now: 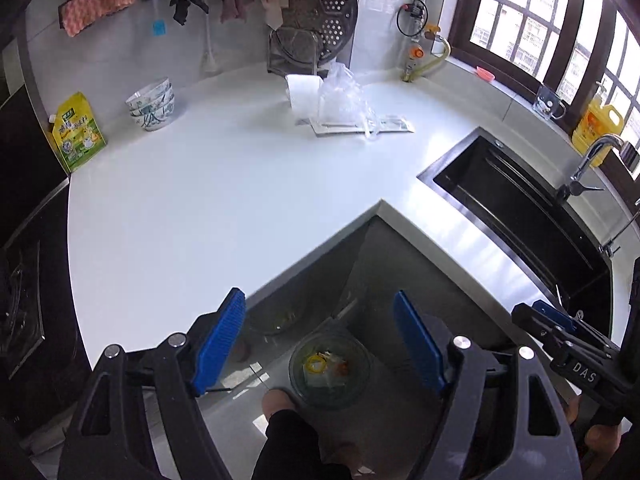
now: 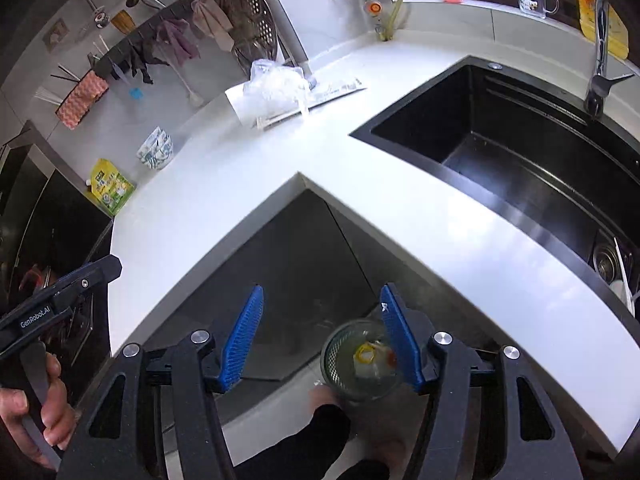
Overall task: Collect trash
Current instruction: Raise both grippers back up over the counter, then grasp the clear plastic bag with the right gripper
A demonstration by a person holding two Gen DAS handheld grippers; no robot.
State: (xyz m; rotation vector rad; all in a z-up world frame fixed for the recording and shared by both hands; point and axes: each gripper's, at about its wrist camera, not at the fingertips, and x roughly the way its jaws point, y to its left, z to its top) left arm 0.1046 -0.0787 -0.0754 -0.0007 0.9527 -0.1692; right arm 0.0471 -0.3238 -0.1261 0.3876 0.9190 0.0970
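Along the back edge of the counter point(image 1: 224, 184), reading from the left end, we see a yellow pouch point(image 1: 78, 136), a stack of bowls point(image 1: 154, 104), then, near the inner back corner, a crumpled clear plastic bag point(image 1: 344, 100) lying on flat paper packets point(image 1: 360, 126). Further right the sink point(image 1: 520, 208) is sunk into the other leg of the counter.

Our left gripper point(image 1: 320, 340) hangs above the notch where the two legs of the counter meet, its blue pads set wide with nothing between them. Straight below it on the floor stands a small round bin point(image 1: 330, 368) with scraps already inside. Our right gripper point(image 2: 320, 340) hovers just beside the left one, moderately wide and also empty; from its view the bin point(image 2: 362, 360) sits under its right pad.

We judge the bag and packets to be the trash still to collect. They lie ahead of both grippers, across the counter toward the back corner, well apart from either tool. The packets run lengthwise roughly along the back edge. Neither hand looks clearly nearer; in the left view the pile sits almost dead ahead, so we would reach with that one, jaws straddling the crumpled bag.
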